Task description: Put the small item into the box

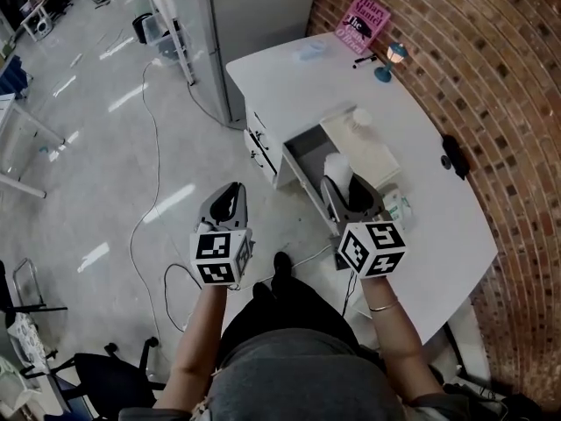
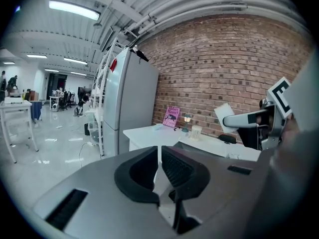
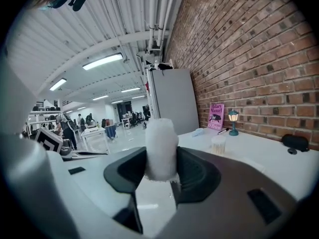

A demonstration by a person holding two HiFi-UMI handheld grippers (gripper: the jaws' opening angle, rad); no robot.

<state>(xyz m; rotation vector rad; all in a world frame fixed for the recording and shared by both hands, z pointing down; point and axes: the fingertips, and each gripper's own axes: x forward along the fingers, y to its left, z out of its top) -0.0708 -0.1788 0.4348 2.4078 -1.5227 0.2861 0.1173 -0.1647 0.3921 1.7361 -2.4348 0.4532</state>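
Observation:
A small white fluffy piece stands upright between the jaws of my right gripper, which is shut on it. In the head view this white piece and right gripper hang over the near edge of the white desk, beside an open grey drawer. A flat cream box lies on the desk just beyond. My left gripper hovers over the floor left of the desk, its jaws together and empty. It sees the right gripper holding the white piece.
A small jar of cotton swabs stands on the desk by the box. At the far end are a pink book, a little blue lamp and a pen. A black object lies near the brick wall. A tall grey cabinet stands behind the desk.

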